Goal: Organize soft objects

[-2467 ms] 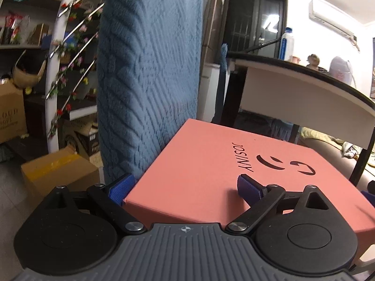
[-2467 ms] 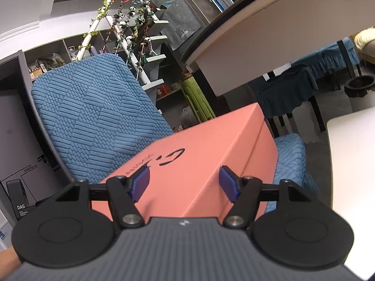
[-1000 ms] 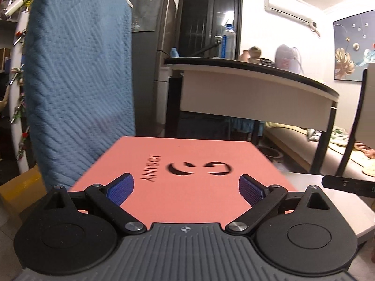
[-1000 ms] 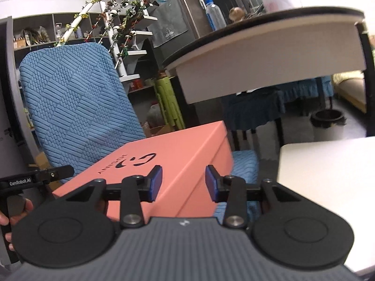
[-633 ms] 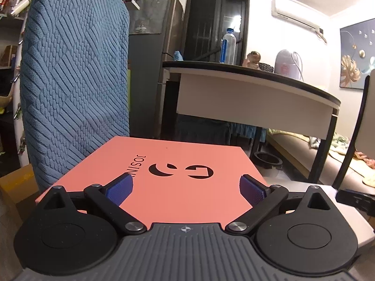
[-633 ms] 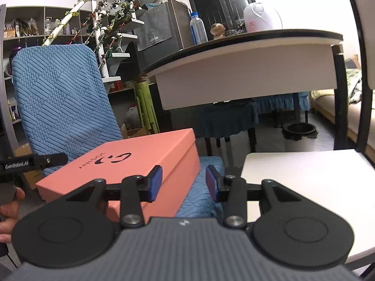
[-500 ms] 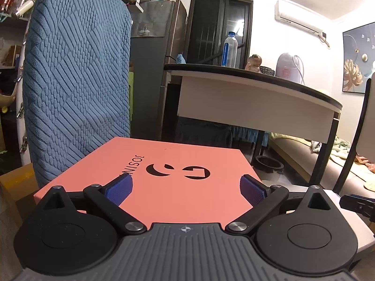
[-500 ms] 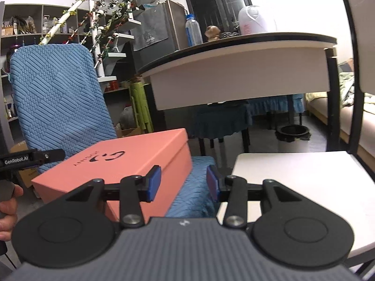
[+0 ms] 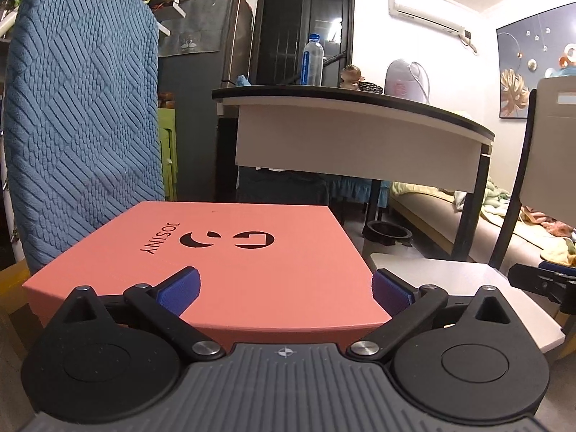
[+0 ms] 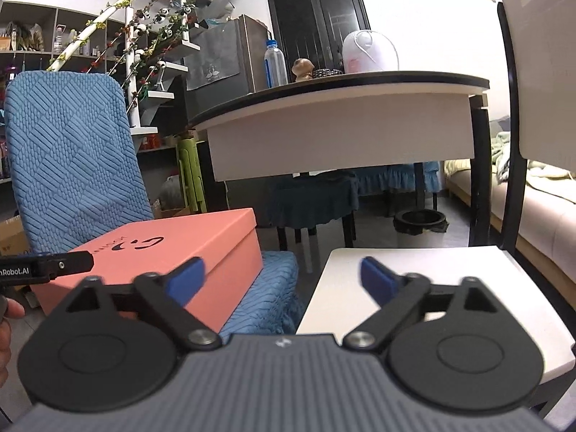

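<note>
My right gripper (image 10: pixel 280 277) has swung right off the pink box (image 10: pixel 162 252); jaws opening, empty. The box, marked "JOSINY", sits on the blue chair (image 10: pixel 72 151), near my left gripper (image 9: pixel 284 289), its jaws opening around the box's near corner.

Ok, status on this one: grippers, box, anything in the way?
Left hand-held gripper opening, jaws straddling the pink box, no visible grip. Right hand-held gripper opening, empty. Box sits on the blue chair. Nothing blocking.
</note>
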The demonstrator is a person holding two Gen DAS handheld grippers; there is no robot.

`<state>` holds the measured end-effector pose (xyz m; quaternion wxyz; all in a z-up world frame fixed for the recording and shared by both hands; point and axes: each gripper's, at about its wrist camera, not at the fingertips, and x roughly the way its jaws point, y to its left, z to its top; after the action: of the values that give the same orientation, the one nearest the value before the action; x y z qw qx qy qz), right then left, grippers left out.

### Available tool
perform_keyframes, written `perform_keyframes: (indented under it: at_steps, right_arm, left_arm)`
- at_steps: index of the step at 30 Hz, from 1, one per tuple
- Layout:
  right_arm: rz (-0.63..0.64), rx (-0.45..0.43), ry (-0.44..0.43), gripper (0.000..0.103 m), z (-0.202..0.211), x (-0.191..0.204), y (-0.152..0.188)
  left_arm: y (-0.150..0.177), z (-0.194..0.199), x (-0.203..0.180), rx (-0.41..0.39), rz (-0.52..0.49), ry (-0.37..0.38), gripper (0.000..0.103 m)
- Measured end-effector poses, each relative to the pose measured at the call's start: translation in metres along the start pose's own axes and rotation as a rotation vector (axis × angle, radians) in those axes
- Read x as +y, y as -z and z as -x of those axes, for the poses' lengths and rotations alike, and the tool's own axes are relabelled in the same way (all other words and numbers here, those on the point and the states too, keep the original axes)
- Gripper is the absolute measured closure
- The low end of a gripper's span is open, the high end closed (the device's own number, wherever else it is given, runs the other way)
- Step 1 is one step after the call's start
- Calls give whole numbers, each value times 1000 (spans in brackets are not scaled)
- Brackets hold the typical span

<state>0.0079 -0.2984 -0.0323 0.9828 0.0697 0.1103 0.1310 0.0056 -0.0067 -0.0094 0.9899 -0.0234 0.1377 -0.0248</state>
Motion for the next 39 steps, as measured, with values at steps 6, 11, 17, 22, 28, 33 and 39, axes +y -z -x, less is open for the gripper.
perform_keyframes:
  at_steps: [6,11,17,22,28,33,39]
  right_arm:
    - [-4,-10,18,0,3,3,0]
    - [5,-18,32,0,2,4,-1]
    - [6,-16,38,0,2,3,-1]
    - [12,-22,41,0,2,6,-1]
    - [20,-26,43,0,0,7,-1]
    - [25,-18,58,0,-2,7,0]
    - [33,-13,59,0,-4,9,1]
  left_arm:
    - [-2,4,3,-31,0,1,1]
    - [-2,7,3,-34,-2,-1,1]
    - [-1,8,2,-32,-11,-4,1]
    - [-2,10,1,-45,-25,-21,1]
    - [-2,11,1,-45,-35,-33,1]
    - [-2,10,3,-42,-32,-37,1]
    - [-3,11,3,-41,-33,-40,1]
